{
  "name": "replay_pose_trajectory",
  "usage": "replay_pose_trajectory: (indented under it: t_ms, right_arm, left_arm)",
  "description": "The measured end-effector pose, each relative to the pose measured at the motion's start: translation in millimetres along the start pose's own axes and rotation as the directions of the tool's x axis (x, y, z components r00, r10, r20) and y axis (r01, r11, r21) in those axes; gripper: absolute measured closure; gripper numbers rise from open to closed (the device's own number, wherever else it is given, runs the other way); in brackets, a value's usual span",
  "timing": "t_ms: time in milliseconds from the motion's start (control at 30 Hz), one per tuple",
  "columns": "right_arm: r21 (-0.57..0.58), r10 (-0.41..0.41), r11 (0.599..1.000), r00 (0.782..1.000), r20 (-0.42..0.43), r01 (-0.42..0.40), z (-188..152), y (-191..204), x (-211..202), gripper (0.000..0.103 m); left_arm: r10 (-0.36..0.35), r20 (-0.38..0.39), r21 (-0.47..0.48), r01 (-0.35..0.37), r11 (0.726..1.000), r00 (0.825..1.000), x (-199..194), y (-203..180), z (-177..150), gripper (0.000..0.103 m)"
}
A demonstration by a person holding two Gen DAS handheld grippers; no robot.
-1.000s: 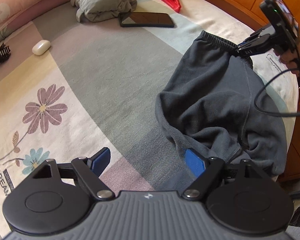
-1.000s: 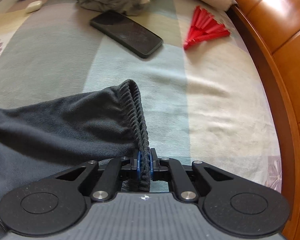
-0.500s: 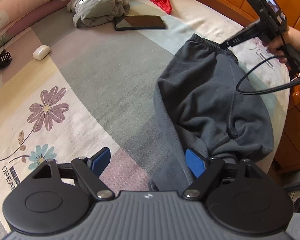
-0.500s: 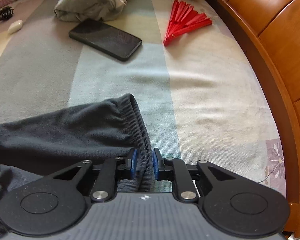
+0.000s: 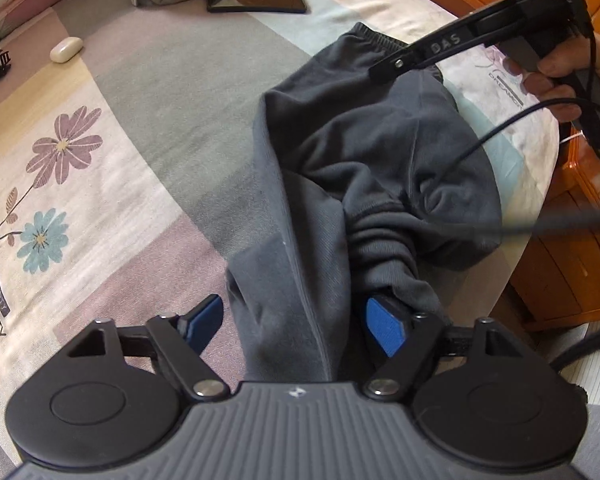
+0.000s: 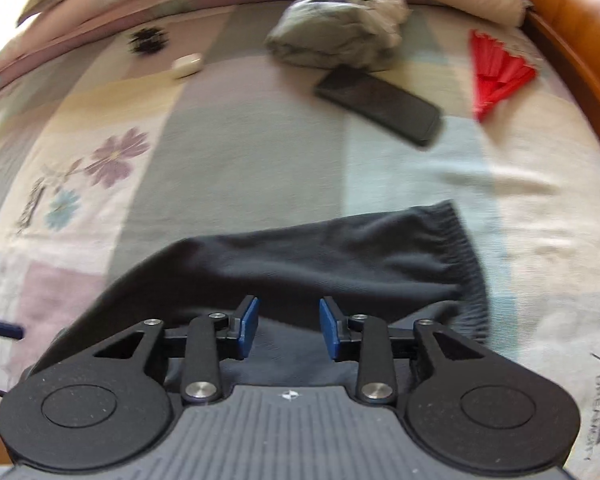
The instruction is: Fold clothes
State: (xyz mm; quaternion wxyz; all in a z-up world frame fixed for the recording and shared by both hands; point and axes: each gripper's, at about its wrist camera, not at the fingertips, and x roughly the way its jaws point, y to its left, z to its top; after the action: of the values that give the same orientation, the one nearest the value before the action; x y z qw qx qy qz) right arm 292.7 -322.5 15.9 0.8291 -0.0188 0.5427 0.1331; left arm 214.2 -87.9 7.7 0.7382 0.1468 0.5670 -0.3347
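Dark grey sweatpants (image 5: 364,160) lie bunched on the bed, waistband (image 6: 466,264) toward the headboard side. A pant leg runs down between the wide-apart blue pads of my left gripper (image 5: 296,324), which is open around the cloth. My right gripper (image 6: 287,328) is open, hovering just above the flat upper part of the sweatpants (image 6: 320,256), with nothing clamped. In the left wrist view the right gripper's black arm (image 5: 440,48) reaches over the waistband, held by a person's hand (image 5: 556,76).
A black phone (image 6: 380,104), a red folding fan (image 6: 500,76), a folded grey garment (image 6: 336,44), a white earbud case (image 6: 186,66) and a black hair clip (image 6: 148,38) lie farther up the bed. The wooden bed frame (image 5: 572,264) borders the right.
My right gripper let go of the waistband, opened and swung left over the pants. My left gripper moved forward, so the pant leg now lies between its open pads.
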Motion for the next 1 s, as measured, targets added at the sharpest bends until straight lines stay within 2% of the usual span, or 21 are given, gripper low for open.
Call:
replay_pose_trajectory:
  t_ms: [133,233,300,367,433,500,700,933,1000]
  right_arm:
    - [-0.055,0.045,0.997,0.998,-0.039,-0.047,-15,22,7,0.064]
    - [-0.046,0.068,0.996,0.996,-0.06,-0.071,-22,27,9,0.064]
    - [-0.031,0.081,0.996,0.994,-0.071,-0.083,-26,26,9,0.064]
    - [-0.02,0.088,0.996,0.993,-0.073,-0.09,-28,25,10,0.064]
    - [-0.015,0.092,0.996,0.993,-0.075,-0.093,-30,24,10,0.064]
    - [-0.01,0.089,0.996,0.993,-0.074,-0.09,-30,23,9,0.063]
    - [0.019,0.089,0.996,0.994,-0.066,-0.088,-33,15,7,0.063]
    - [0.064,0.11,0.992,0.992,-0.067,-0.106,-35,8,8,0.062]
    - [0.071,0.133,0.989,0.989,-0.068,-0.128,-34,9,10,0.06]
  left_arm:
    - [-0.002,0.006,0.01,0.002,1.0,1.0,0,-8,-5,0.049]
    - [-0.006,0.0,0.003,0.006,1.0,1.0,1,-11,-6,0.061]
    - [-0.022,-0.005,0.002,0.022,1.0,1.0,3,-12,-7,0.076]
    - [-0.036,-0.003,0.004,0.036,0.999,0.999,6,-13,-6,0.085]
    - [-0.045,-0.007,0.016,0.045,0.999,0.999,9,-15,-5,0.088]
    - [-0.037,-0.008,0.024,0.037,0.999,0.999,12,-14,-3,0.099]
    - [0.002,0.017,0.031,-0.002,1.0,1.0,5,-2,7,0.101]
    - [0.112,0.038,0.047,-0.113,0.992,0.993,3,35,26,0.101]
    - [0.122,0.039,0.039,-0.123,0.992,0.992,6,45,33,0.102]
